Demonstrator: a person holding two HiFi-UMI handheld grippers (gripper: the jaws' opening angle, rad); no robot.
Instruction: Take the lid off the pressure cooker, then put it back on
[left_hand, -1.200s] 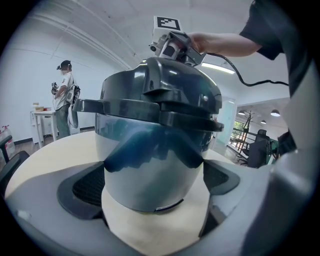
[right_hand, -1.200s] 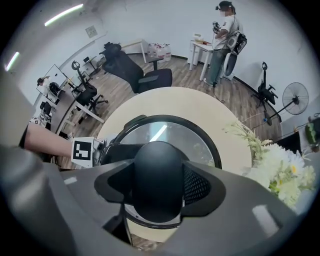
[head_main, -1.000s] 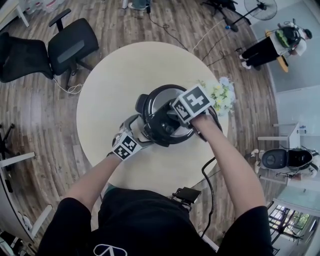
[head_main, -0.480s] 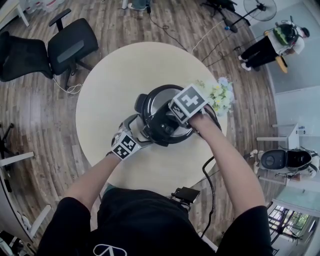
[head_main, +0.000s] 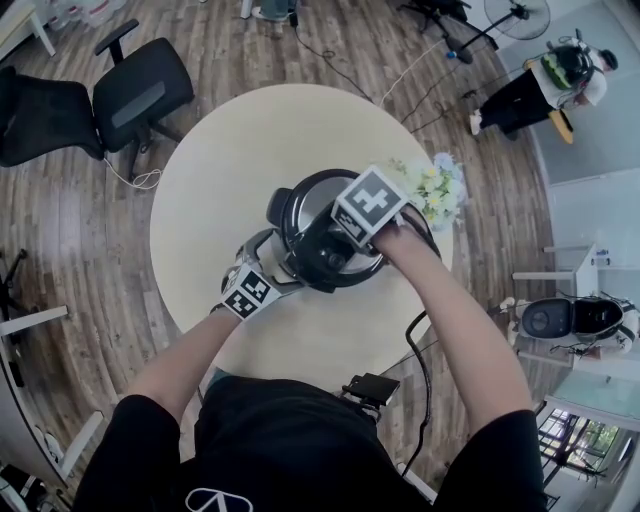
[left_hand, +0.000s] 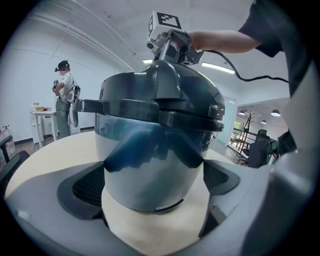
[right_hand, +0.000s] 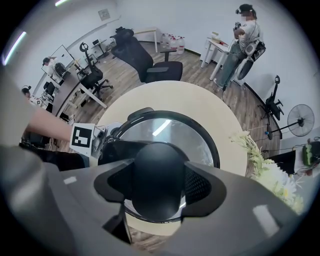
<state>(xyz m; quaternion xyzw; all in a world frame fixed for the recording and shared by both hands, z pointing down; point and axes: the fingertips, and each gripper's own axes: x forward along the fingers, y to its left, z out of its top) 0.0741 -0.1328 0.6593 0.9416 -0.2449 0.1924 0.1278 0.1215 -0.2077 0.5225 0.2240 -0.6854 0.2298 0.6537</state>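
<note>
My right gripper (right_hand: 157, 186) clamps the black knob (right_hand: 156, 172) of the seated lid (right_hand: 172, 131), my left gripper (left_hand: 152, 186) hugs the pressure cooker (left_hand: 150, 150) body between its 2 fingers on the table (head_main: 225, 160), and flowers (right_hand: 280, 180) crowd just right of the right fingers.

Right tool view: knob (right_hand: 159, 180), clamped in my right tool (right_hand: 159, 192), blocks centre of lid (right_hand: 170, 132). Lid's near rim gone behind tool body. Flowers (right_hand: 265, 167) cut off by same body.

Left tool view: pads of my left tool (left_hand: 152, 185) hide lower flanks of pressure cooker (left_hand: 150, 150). Person (left_hand: 62, 97) at far wall too small to tell what is carried.

Head view: marker cube (head_main: 372, 205) covers knob and right tool's pads. My forearm (head_main: 450, 310) hides cooker's near right side and strip of surface (head_main: 230, 160). Chair (head_main: 35, 115) cut off at left edge.
</note>
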